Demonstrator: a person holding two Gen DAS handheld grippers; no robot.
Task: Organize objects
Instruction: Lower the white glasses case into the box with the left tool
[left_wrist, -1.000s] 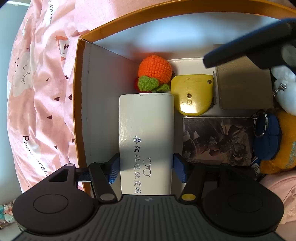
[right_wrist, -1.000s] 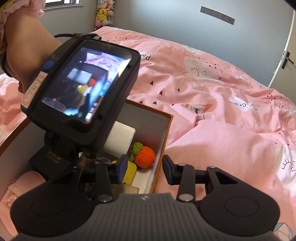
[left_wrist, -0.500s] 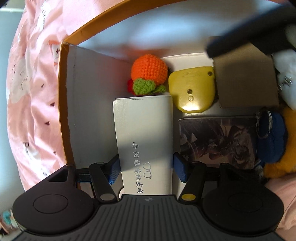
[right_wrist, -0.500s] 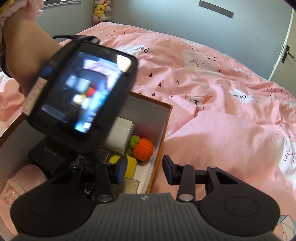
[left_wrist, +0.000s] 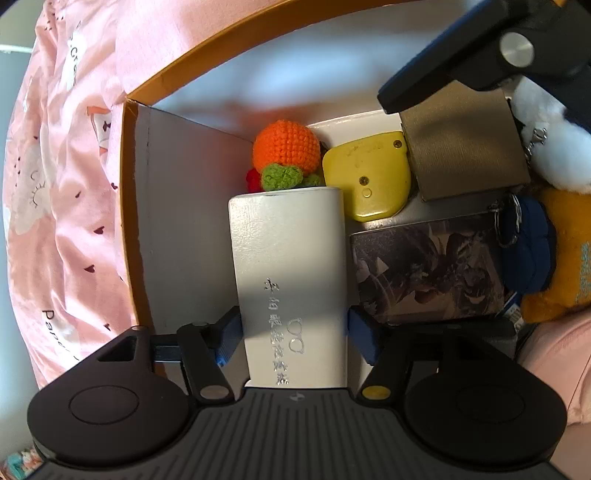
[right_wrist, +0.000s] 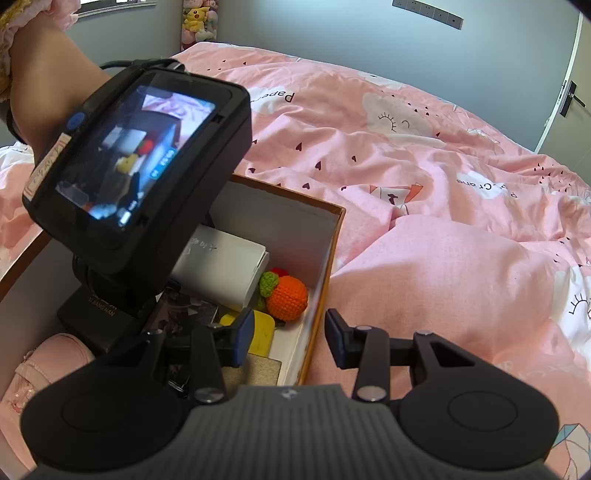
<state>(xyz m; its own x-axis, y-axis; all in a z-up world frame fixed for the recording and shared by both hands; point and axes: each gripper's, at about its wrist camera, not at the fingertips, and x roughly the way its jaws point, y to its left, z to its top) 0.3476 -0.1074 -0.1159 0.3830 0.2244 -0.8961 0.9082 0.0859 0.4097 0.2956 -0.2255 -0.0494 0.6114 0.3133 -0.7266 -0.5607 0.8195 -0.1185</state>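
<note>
A white glasses case (left_wrist: 288, 251) lies in the left end of the orange-rimmed box (left_wrist: 129, 221), against a crocheted orange (left_wrist: 286, 147). My left gripper (left_wrist: 293, 338) straddles the case's near end and its jaws are opening; thin gaps show between the blue pads (left_wrist: 229, 336) and the case sides. In the right wrist view the same case (right_wrist: 221, 266) and crocheted orange (right_wrist: 287, 298) sit below the left hand's device (right_wrist: 140, 162). My right gripper (right_wrist: 290, 334) hovers open over the box's rim (right_wrist: 325, 266), with nothing between its fingers.
The box also holds a yellow tape measure (left_wrist: 369, 173), a tan box (left_wrist: 465, 147), a dark picture card (left_wrist: 428, 269), a blue keychain (left_wrist: 524, 251) and plush toys (left_wrist: 565, 258). A pink pouch (right_wrist: 48, 365) lies at its near end. The pink bedcover (right_wrist: 406, 166) surrounds it.
The left jaws have spread wider and come off the sides of the white case, which stays lying in the box. The left hand has shifted slightly. The right gripper has kept still.
</note>
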